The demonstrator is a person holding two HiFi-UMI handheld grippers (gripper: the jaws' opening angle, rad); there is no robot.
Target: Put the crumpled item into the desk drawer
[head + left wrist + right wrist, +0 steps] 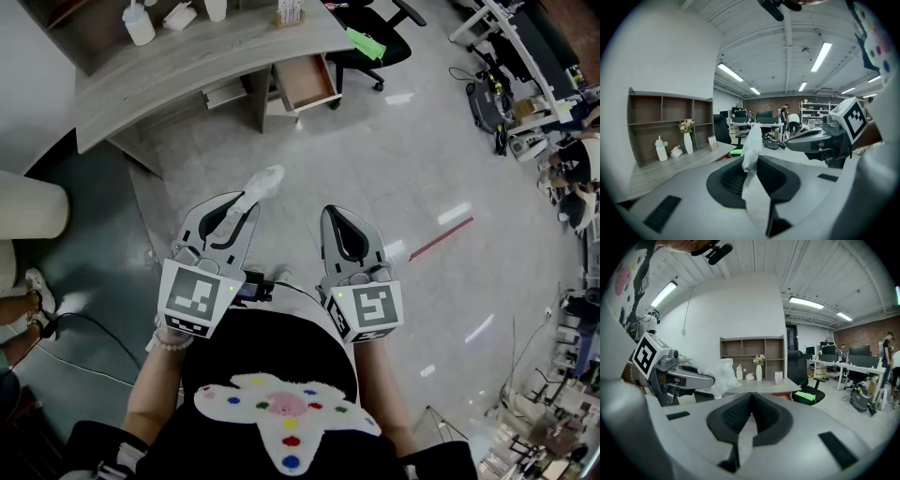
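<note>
1. Above the pale tiled floor (394, 159), the person holds both grippers side by side in front of the body, tips pointing towards the grey wooden desk (216, 49).
2. The left gripper (246, 201) is clamped on the crumpled white item (262, 183). The left gripper view shows the item pinched between the dark pads, with its bulk sticking out past the tips.
3. The right gripper (335, 214) has its jaws pressed together with nothing between them.
4. The desk drawer (305, 82) stands pulled out at the desk's right end, well apart from the held item.
5. A white bottle (138, 23) stands on the desk top.
6. A black office chair (375, 37) with something green on its seat sits just right of the drawer.
</note>
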